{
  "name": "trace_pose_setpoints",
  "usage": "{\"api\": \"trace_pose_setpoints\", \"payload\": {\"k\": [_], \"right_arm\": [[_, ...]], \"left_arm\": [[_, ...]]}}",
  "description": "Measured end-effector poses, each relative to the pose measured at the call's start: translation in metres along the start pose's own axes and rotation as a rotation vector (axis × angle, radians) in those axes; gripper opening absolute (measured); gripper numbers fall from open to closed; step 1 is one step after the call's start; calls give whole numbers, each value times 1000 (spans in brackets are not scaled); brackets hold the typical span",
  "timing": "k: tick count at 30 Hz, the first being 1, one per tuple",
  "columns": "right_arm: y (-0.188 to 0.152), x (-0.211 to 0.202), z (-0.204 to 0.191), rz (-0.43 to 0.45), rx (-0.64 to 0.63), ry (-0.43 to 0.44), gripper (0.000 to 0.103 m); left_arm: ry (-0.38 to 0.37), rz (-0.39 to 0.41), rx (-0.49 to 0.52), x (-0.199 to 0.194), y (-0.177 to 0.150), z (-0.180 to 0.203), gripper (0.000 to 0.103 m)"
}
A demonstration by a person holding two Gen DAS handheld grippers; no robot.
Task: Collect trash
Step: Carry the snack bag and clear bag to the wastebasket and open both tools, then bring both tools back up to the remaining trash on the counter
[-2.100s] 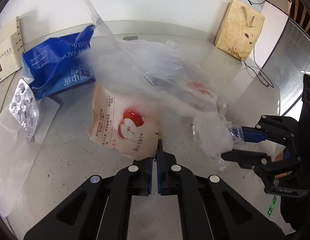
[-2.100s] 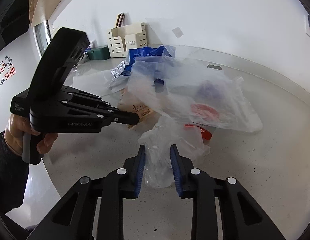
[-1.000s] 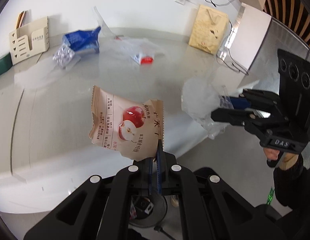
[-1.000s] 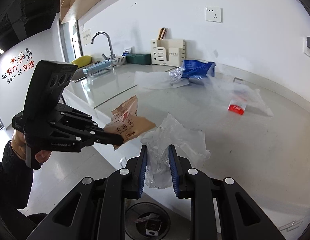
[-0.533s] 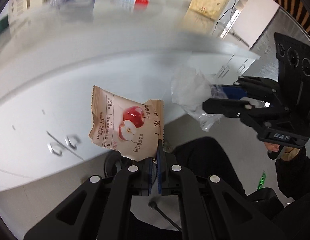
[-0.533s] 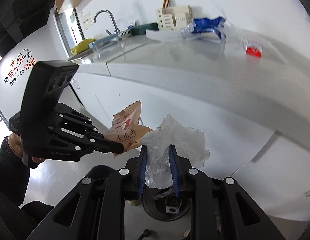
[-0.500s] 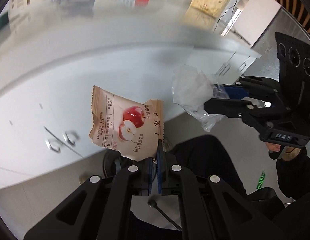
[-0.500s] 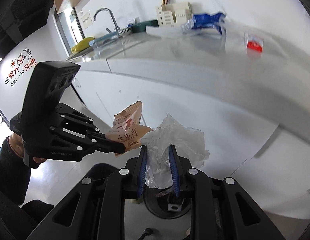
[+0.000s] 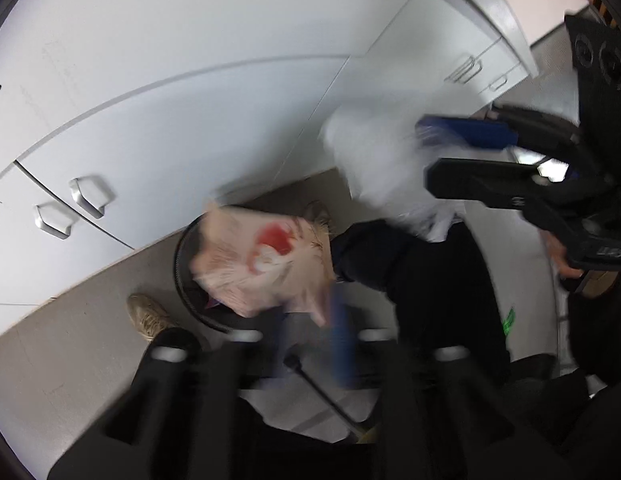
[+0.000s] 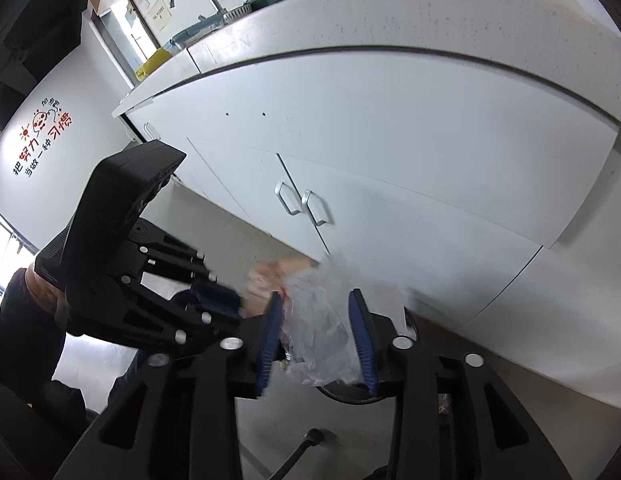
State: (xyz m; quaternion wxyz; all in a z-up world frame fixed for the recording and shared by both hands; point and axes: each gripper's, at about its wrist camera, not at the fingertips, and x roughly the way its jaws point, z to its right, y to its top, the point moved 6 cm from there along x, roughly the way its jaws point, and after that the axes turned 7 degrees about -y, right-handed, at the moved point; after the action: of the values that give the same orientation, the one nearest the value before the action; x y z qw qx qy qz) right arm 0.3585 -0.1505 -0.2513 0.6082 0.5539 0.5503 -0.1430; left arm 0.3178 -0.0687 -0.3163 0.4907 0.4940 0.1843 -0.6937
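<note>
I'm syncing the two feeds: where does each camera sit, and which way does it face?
Left wrist: on the left tool, facing down at the bin and wrapper; shoe, dark legs show.
Right wrist: on the right tool, facing the cabinet, plastic between its jaws; a sleeve shows.
Shared: each sees the other tool, both pieces of trash, cabinet handles.

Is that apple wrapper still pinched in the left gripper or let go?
Let go: the left gripper is opening, and the blurred wrapper hangs free over the bin.
</note>
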Motion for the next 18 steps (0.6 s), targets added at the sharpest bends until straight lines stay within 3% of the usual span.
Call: {"api": "trace_pose_setpoints", "payload": {"k": [1, 2, 3, 5, 7, 18], "right_arm": [[4, 2, 1, -1, -4, 9, 69], [5, 1, 1, 6, -9, 9, 81], [7, 0, 3, 14, -11, 2, 95], [8, -1, 3, 22, -16, 11, 95], [8, 0, 4, 17, -10, 7, 95], [2, -5, 0, 10, -20, 1, 95]], "left_arm": [[35, 1, 15, 1, -1, -2, 78], [45, 5, 27, 1, -1, -2, 91], [34, 5, 31, 0, -1, -1, 91], [-10, 2, 14, 0, -1, -2, 93], [0, -1, -4, 0, 0, -6, 99], [-12, 11, 5, -8, -1, -1, 98]]}}
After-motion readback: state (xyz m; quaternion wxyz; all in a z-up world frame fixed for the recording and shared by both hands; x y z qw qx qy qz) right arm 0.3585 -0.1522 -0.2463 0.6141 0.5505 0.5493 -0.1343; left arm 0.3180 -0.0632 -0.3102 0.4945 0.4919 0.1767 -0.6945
